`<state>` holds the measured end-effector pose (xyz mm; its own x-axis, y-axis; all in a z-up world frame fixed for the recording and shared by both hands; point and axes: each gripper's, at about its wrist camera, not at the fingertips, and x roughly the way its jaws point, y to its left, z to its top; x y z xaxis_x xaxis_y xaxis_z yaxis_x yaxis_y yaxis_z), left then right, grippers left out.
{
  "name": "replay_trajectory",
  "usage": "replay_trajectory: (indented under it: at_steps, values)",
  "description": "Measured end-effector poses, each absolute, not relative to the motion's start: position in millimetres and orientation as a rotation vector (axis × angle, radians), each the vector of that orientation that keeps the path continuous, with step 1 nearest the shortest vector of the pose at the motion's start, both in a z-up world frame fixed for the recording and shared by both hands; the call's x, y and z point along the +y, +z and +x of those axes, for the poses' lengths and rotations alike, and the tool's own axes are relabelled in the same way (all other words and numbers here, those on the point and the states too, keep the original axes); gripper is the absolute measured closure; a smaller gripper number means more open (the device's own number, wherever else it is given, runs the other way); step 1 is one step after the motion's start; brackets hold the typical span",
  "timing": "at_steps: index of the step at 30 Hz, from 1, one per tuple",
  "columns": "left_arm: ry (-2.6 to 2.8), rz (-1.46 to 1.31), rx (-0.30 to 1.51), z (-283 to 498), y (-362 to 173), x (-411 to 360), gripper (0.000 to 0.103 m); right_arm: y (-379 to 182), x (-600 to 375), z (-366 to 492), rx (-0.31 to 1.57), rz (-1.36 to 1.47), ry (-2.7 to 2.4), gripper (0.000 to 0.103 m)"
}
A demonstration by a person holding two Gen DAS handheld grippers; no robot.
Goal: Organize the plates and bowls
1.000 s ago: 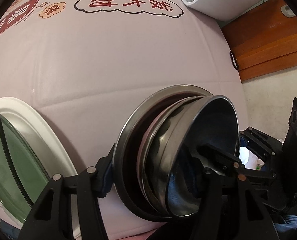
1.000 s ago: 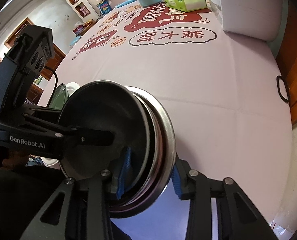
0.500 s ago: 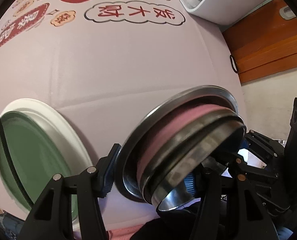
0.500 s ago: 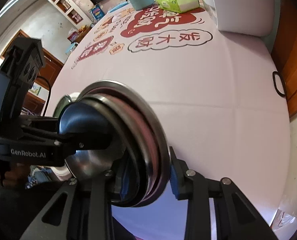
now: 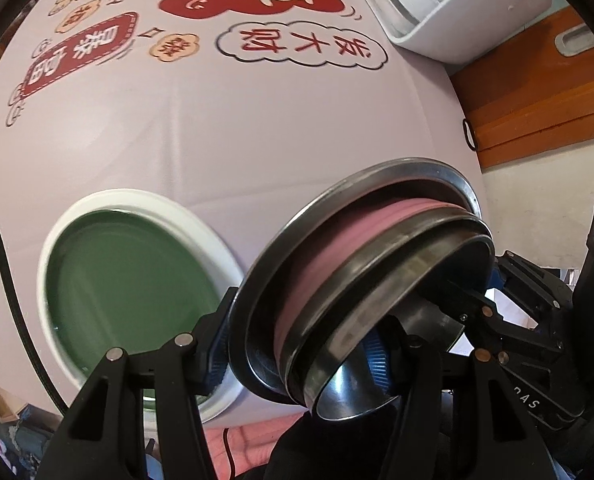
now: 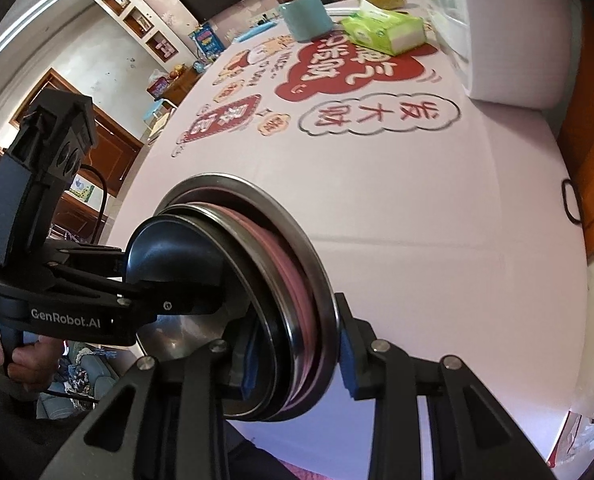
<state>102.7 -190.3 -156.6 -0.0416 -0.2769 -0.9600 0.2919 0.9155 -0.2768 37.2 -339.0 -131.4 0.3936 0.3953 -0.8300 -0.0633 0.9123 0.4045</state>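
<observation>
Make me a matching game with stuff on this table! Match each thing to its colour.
Things:
1. plate lying flat on the table
2. jar at the far end
3. tissue pack
4. dish sandwiched in the held metal stack

Colours:
A. pink
B. light green
C. dark green with a white rim
D. pale blue

Pairs: 1-C, 2-D, 3-B, 4-A

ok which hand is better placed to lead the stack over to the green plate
Left, probably. The left gripper and the right gripper both clamp the stack, but the green plate lies on the table right beside the left one; the right wrist view doesn't show it.
</observation>
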Motion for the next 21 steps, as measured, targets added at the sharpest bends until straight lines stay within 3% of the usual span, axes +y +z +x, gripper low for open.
replay_trajectory:
  at_steps: [21]
  values:
    - [-0.348,-0.071,1.602,118.6,-167.9,-61.6,0.048,-127.4,-223.8,82.2,1.139,0.263,0.414,0.072]
